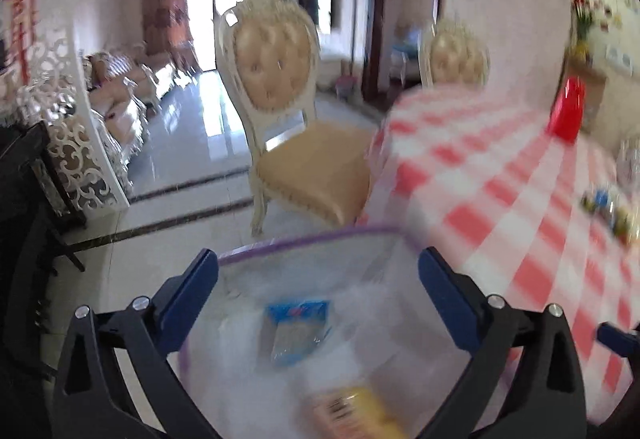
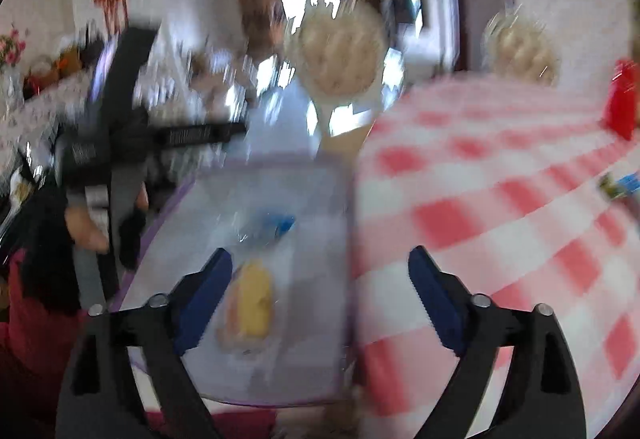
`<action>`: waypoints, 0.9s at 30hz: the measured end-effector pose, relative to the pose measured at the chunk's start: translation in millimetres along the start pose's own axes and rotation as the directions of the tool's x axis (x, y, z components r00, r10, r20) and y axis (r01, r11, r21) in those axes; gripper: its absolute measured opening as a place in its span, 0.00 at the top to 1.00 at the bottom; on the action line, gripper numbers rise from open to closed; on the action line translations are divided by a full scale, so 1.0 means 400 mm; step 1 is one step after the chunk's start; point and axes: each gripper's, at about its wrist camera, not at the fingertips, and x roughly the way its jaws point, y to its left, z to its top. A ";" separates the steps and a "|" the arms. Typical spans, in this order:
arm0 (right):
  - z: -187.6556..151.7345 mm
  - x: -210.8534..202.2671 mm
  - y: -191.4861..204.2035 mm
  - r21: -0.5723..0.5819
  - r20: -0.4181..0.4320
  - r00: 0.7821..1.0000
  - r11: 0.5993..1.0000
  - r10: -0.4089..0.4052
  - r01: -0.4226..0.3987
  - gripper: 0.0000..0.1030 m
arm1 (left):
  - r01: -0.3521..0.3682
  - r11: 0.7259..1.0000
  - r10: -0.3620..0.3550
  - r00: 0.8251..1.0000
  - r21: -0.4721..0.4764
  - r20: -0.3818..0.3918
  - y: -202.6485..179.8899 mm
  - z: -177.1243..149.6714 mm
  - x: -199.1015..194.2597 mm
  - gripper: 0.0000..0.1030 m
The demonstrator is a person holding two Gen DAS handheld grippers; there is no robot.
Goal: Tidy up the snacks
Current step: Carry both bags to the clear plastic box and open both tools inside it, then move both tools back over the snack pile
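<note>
Left gripper point(image 1: 318, 277) jaws spread wide, pads clear of the clear zip bag point(image 1: 320, 319) lying between them. Inside bag: blue snack packet point(image 1: 298, 331), yellow packet point(image 1: 360, 411) nearer camera. Right of bag: red-checked tablecloth point(image 1: 500, 179), red box point(image 1: 568, 109) at its far side. Beyond bag: cushioned chair point(image 1: 288, 127).

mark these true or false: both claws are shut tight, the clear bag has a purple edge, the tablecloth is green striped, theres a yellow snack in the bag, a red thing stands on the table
1. Both claws are shut tight. False: the left claw and the right claw both stand wide open.
2. The clear bag has a purple edge. True.
3. The tablecloth is green striped. False: it is red and white checked.
4. A yellow snack lies in the bag. True.
5. A red object stands on the table. True; blur hides what it is.
</note>
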 end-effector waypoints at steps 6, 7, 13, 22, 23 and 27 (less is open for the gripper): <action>-0.017 -0.148 -0.225 0.212 -0.004 0.962 0.940 -0.271 0.266 0.16 | 0.276 0.961 -0.277 0.960 0.025 0.038 -0.210 -0.003 -0.058 0.02; -0.034 -0.175 -0.273 0.265 -0.005 0.957 0.922 -0.290 0.281 0.16 | 0.336 0.941 -0.335 0.942 0.031 -0.024 -0.263 -0.008 -0.039 0.02; -0.166 -0.347 -0.600 0.556 -0.117 0.873 0.697 -0.473 0.452 0.16 | 0.482 0.866 -0.455 0.870 0.133 -0.191 -0.639 -0.060 0.028 0.02; -0.309 -0.532 -0.975 0.695 -0.316 0.745 0.391 -0.587 0.603 0.16 | 0.601 0.758 -0.495 0.782 0.252 -0.379 -1.115 -0.108 0.101 0.02; -0.308 -0.537 -1.002 0.691 -0.325 0.737 0.383 -0.592 0.613 0.16 | 0.605 0.760 -0.500 0.778 0.238 -0.382 -1.150 -0.102 0.112 0.02; -0.269 -0.501 -1.127 0.608 -0.332 0.708 0.432 -0.623 0.666 0.16 | 0.593 0.787 -0.516 0.783 0.169 -0.348 -1.254 -0.067 0.150 0.02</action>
